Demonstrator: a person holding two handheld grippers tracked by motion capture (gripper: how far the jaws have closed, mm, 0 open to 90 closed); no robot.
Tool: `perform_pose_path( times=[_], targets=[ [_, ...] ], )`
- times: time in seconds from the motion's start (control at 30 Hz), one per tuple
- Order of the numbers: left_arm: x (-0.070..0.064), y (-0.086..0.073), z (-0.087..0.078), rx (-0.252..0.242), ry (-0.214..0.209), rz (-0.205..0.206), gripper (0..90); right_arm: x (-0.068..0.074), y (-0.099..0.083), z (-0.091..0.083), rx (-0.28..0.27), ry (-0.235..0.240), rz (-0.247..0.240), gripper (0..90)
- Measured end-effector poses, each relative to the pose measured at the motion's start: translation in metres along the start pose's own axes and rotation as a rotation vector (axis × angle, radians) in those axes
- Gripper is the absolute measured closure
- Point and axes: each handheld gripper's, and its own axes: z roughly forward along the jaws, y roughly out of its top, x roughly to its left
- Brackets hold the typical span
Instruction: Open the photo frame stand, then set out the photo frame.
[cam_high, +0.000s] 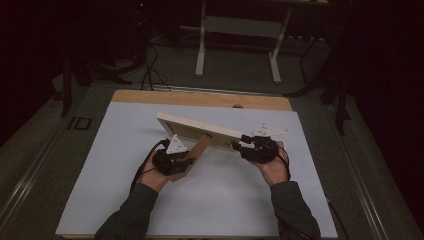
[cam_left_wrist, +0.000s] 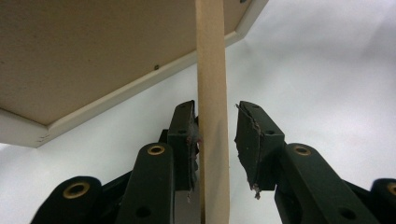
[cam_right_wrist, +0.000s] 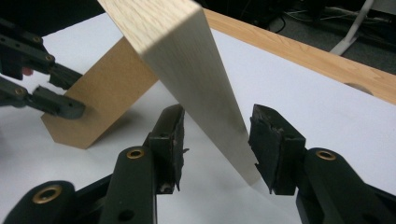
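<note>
A dim room is surrounding the white table top (cam_high: 210, 200), wooden strip at its far edge; I am seeing a pale wooden picture frame (cam_high: 200, 130) tilting above mid-table, its brown cardboard stand (cam_high: 197, 152) hanging down. The left gripper (cam_left_wrist: 215, 140) is straddling that stand, jaws parted, one pad touching, the other apart; the right gripper (cam_right_wrist: 217, 140) is straddling the frame's edge, jaws parted, not clamping.
</note>
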Motion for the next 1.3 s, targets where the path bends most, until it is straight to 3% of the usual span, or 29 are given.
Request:
perform_pose_path(
  times=[0.4,0.73,1.3],
  targets=[
    [0.008,0.0,-0.012,-0.054,-0.018,-0.041,68.7,-0.008,-0.015,-0.006,0.031,0.0,-0.001,60.5],
    [0.016,-0.001,-0.02,-0.097,-0.029,-0.086,69.0,-0.015,-0.022,-0.007,0.049,0.016,0.015,71.8],
    [0.03,0.004,-0.029,-0.106,0.053,-0.142,70.0,-0.019,-0.021,0.001,0.056,-0.025,0.033,85.3]
  ],
)
